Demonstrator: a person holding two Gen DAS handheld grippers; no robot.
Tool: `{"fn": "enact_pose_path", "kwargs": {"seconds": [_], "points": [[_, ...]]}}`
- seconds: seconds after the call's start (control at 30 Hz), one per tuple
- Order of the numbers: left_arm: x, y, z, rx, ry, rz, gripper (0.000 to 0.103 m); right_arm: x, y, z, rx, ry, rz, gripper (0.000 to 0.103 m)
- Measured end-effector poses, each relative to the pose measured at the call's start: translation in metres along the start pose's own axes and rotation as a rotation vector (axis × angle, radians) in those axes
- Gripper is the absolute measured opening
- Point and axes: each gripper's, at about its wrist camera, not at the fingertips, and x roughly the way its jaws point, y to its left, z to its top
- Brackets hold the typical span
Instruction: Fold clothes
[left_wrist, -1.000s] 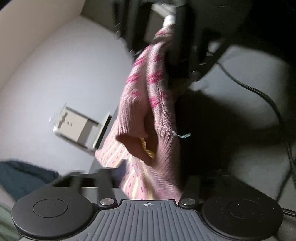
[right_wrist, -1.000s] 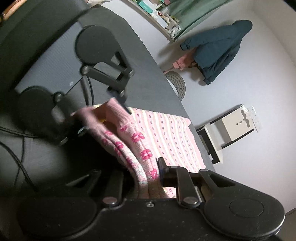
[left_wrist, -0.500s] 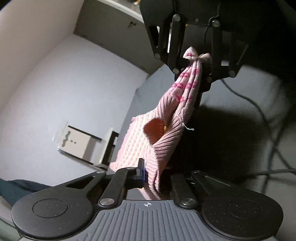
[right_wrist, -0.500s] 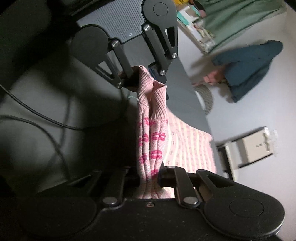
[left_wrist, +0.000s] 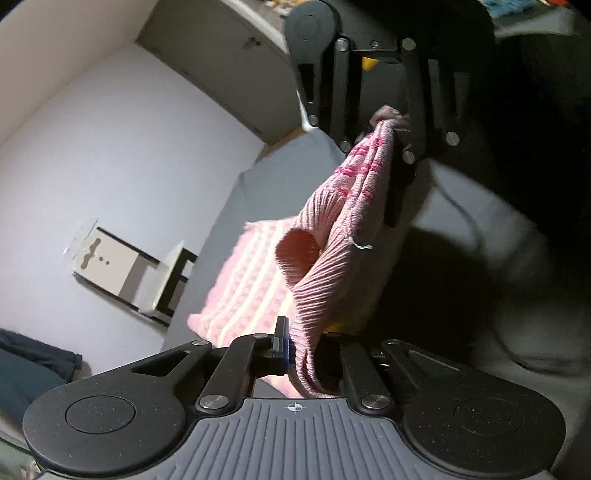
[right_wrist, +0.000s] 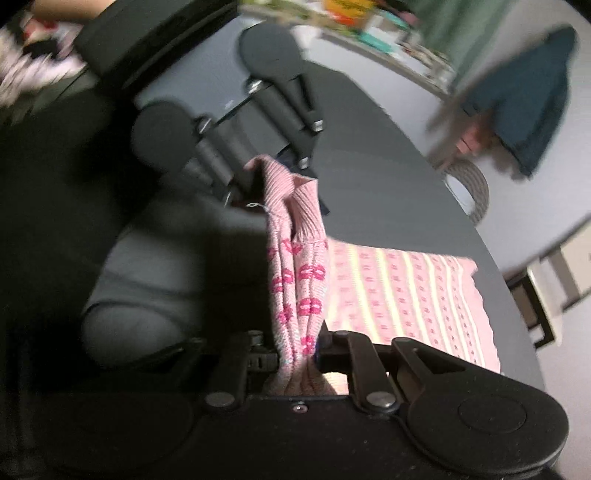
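The two grippers faced each other across a short span, each raised above the dark desk with a stretch of the pink knitted sweater strung between them. The left gripper pointed toward the right one, and its fingers were clamped on the ribbed pink hem, the blue-edged pad of the left finger pressed into the fabric. From there the knit rose as a bunched, ribbed band, with a cuff-like opening gaping partway along it, up to the right gripper, whose fingers pinched the far end tight.

In the right wrist view the right gripper was closed on a gathered strip bearing bright pink motifs, the cloth squeezed between both fingertips. The strip ran forward and up to the left gripper, which nipped the ribbed end (its linkage was blurred, though the fabric plainly sat between the fingers).

The rest of the sweater, pink with pale yellow stripes and small dots, lay spread flat toward the desk's right edge, its body trailing from the lifted strip. A grey cushioned surface with a thin black cable sat in shadow below the grippers. Beyond the desk a dark blue jacket hung against the pale wall.
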Motion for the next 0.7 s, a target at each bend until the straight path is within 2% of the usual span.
{"fn": "enact_pose_path", "kwargs": {"seconds": [0.1, 0.2, 0.43, 0.6, 0.7], "points": [[0.034, 0.031, 0.005, -0.064, -0.012, 0.014, 0.007, 0.005, -0.043, 0.002, 0.082, -0.001, 0.004, 0.014], [0.066, 0.058, -0.007, -0.127, -0.002, 0.002, 0.007, 0.013, -0.084, 0.002, 0.175, -0.008, 0.041, 0.014], [0.14, 0.072, -0.027, -0.213, 0.088, -0.043, 0.007, 0.072, -0.186, -0.014, 0.387, 0.037, 0.142, 0.014], [0.192, 0.08, -0.039, -0.268, 0.159, -0.072, 0.007, 0.11, -0.22, -0.023, 0.398, 0.096, 0.158, 0.016], [0.219, 0.081, -0.046, -0.293, 0.198, -0.091, 0.007, 0.135, -0.237, -0.033, 0.461, 0.125, 0.179, 0.017]]}}
